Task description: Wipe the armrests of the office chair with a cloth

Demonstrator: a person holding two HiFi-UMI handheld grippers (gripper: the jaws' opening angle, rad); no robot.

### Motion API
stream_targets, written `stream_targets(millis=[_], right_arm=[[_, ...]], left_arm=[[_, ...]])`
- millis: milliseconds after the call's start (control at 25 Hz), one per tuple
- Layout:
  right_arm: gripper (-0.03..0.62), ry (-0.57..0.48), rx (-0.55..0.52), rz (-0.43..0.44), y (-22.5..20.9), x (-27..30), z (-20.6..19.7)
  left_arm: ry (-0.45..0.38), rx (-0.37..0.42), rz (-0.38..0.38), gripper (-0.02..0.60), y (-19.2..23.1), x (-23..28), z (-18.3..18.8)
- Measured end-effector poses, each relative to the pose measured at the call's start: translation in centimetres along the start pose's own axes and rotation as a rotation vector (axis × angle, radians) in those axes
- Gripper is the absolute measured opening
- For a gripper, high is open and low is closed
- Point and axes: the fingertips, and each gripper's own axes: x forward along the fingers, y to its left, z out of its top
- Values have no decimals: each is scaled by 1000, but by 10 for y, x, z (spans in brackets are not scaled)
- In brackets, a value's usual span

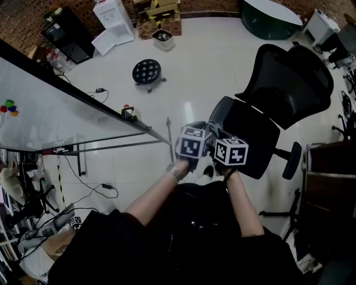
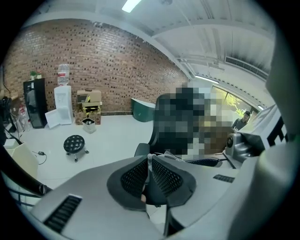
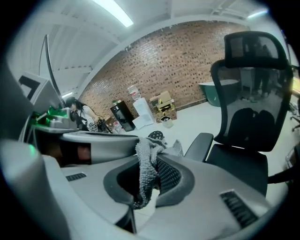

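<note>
- The person's forearms reach forward from the near edge, and both grippers sit side by side at the centre, their marker cubes almost touching.
- The left gripper has its jaws pressed together, with only a thin pale edge of the cloth nipped between the tips.
- The right gripper is clamped on the grey knitted cloth. The cloth bunches above the jaw tips and hangs down between the pads.
- Just beyond the jaws is the chair's nearer armrest, a dark padded bar. I cannot tell whether the cloth touches it.
- The black office chair stands right of centre, with a mesh back and a headrest; its seat lies just right of the grippers.
- A tilted white board fills the left side.
- Farther off on the pale floor is a round black stool.
- Against the far brick wall stand a white water dispenser and cardboard boxes.
</note>
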Motion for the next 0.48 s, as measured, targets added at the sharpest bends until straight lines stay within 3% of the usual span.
stream_targets(millis=[480], right_arm=[[49,18,-69,53,23,-1,-4]], left_arm=[[-40,-39,69,26,18,-28,-6]])
